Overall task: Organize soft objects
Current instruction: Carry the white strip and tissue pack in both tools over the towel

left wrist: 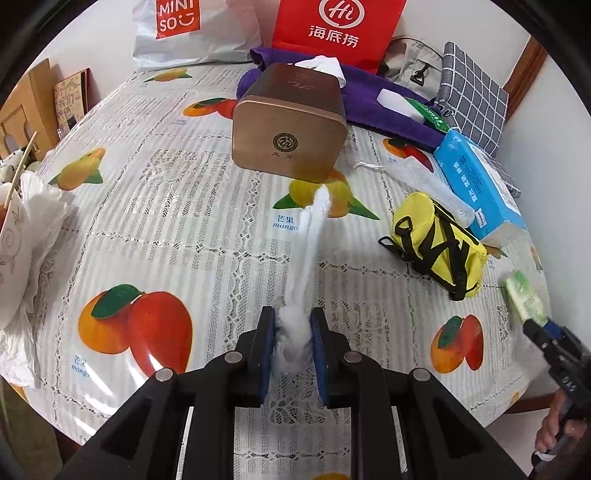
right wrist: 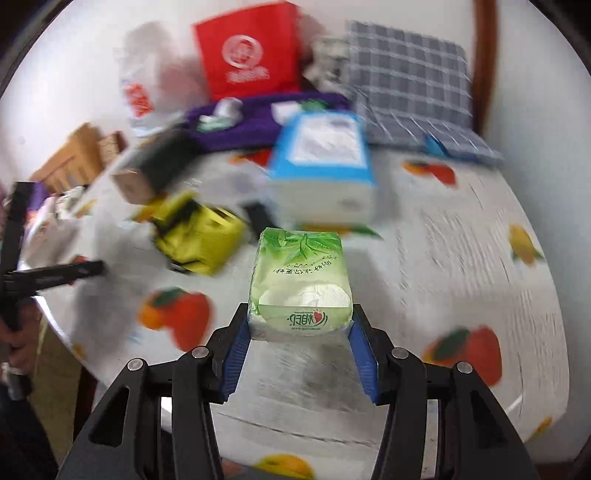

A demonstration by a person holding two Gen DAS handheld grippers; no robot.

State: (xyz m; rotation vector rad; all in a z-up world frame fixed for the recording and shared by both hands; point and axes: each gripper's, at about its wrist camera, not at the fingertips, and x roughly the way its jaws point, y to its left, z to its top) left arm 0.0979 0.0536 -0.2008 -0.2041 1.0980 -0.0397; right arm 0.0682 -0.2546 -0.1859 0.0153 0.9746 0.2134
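Overhead, "MINISO" is read on a white bag point(left wrist: 184, 33); a white cloth point(left wrist: 303, 266) is clamped by the left gripper point(left wrist: 293, 332), a green tissue pack point(right wrist: 299, 284) by the right gripper's point(right wrist: 299, 332) fingers.

Place: a home, most likely a dining corner.
Desk: a round desk point(left wrist: 192, 206) under a glossy plastic cloth printed with mangoes and lace.
Shopping bags: a white plastic Miniso bag point(left wrist: 184, 33) and a red paper Haidilao bag point(left wrist: 332, 29) stand against the white wall.
Household goods: a copper-coloured metal tin point(left wrist: 288, 129), a blue soft pack of tissues point(left wrist: 476, 184), a purple towel point(left wrist: 373, 107).
Furniture: a wooden chair with a grey checked cushion point(left wrist: 476, 96) beside the desk.
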